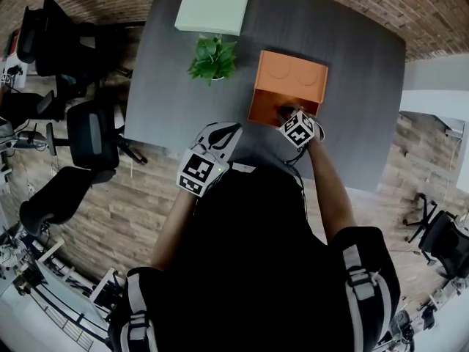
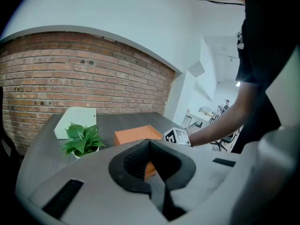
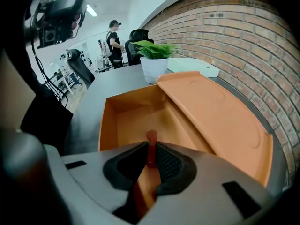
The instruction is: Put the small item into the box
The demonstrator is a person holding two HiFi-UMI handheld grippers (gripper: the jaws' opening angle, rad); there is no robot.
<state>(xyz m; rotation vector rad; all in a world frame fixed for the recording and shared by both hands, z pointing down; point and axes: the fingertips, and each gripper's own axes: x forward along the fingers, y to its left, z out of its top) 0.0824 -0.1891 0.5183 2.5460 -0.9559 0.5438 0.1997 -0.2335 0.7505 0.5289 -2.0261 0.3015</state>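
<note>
An orange box [image 1: 277, 105] lies open on the dark table, its lid [image 1: 292, 72] folded back toward the far side. My right gripper [image 1: 287, 114] sits at the box's near edge. In the right gripper view the jaws are shut on a small flat red-brown item [image 3: 151, 149], whose rounded tip pokes out over the box's bare orange floor [image 3: 136, 125]. My left gripper [image 1: 223, 134] hangs near the table's front edge, left of the box. Its jaws are shut with nothing between them [image 2: 151, 162]. The box [image 2: 133, 136] shows beyond them.
A potted green plant [image 1: 213, 57] stands left of the box, and a white flat box [image 1: 214, 4] lies at the table's far edge. Black office chairs [image 1: 91, 134] stand on the wood floor to the left. A brick wall [image 3: 243, 36] runs behind the table.
</note>
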